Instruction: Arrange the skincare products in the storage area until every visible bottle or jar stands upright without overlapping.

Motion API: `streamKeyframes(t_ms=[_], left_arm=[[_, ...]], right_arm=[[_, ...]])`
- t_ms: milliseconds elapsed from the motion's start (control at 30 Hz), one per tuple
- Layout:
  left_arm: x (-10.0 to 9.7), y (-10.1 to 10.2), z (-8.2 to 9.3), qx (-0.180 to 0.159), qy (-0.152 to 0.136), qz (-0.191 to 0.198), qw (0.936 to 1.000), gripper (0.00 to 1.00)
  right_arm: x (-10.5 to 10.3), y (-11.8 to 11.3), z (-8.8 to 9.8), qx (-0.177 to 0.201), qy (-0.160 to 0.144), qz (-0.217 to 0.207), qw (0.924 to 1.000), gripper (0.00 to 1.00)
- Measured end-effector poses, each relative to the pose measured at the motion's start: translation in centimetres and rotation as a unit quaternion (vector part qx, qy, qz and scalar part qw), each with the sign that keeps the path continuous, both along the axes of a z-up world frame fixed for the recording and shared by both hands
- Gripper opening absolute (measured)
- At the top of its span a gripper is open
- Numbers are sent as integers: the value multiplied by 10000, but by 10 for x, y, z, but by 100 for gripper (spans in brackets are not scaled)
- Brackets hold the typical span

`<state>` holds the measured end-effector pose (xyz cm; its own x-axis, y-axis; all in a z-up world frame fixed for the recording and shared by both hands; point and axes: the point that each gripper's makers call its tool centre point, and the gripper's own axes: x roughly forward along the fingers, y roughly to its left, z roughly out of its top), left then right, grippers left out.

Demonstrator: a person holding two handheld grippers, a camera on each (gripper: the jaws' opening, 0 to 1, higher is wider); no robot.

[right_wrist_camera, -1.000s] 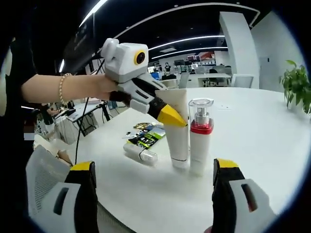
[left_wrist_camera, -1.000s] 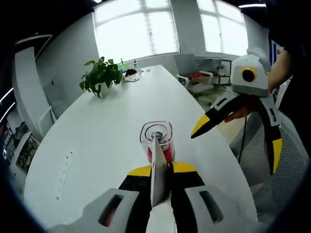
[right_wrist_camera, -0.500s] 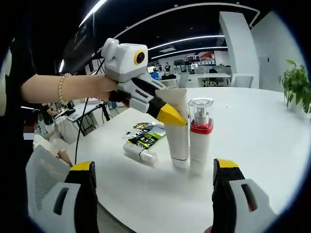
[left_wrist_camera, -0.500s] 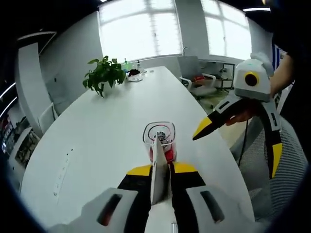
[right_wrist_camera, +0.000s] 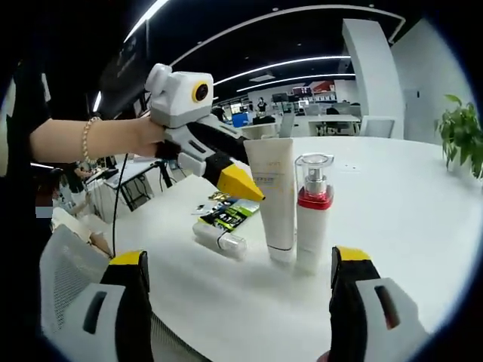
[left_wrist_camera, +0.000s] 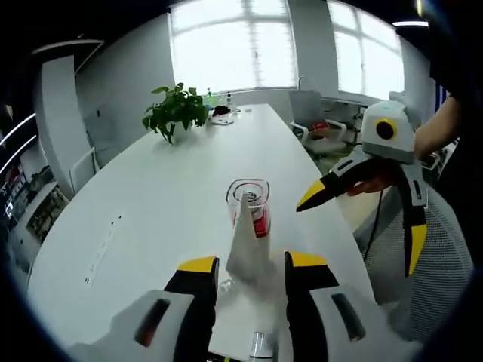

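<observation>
Left tool is released, jaws apart w/ yellow tips either side of the white tube but not clamped on it. In the right gripper view the same left tool sits just beside the tube, its yellow tip at the tube's left edge; can't tell if touching. A hand w/ a bracelet holds it.

Tube stands upright on its cap on the white worktop, crimped end up. Pump bottle, clear cap, red collar, white body, stands upright just to the tube's right, near touching or touching, can't tell which. In the left gripper view the pump bottle is right behind the tube, seen from above.

Small clear/white bottle lies on its side on the worktop, left of the tube, apart from it. Behind it flat sachets/packs, black-green and others, lie on the worktop.

Right tool is released, jaws wide, nothing between them, held back from the products near the worktop edge. In the left gripper view the right tool hangs to the right of the pump bottle, jaws spread, off the worktop edge, over a mesh chair.

Potted plant far down the worktop; also plant at right edge of the right gripper view.
</observation>
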<state>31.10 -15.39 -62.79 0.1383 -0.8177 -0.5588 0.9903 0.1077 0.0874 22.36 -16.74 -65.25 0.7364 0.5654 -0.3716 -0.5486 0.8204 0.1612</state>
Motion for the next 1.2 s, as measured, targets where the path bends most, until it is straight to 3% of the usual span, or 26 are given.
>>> streamKeyframes(t_ms=[533,867,1200], left_arm=[[-14,36,4,-119,283,733,9968,58],[-27,66,2,-255,529,1446,9877,74],[-40,98,2,-367,655,1997,9770,83]], right_arm=[[-2,2,1,10,-26,56,10000,100],[-2,3,2,111,-22,57,9999,100],[-3,5,2,93,-23,118,9999,100]])
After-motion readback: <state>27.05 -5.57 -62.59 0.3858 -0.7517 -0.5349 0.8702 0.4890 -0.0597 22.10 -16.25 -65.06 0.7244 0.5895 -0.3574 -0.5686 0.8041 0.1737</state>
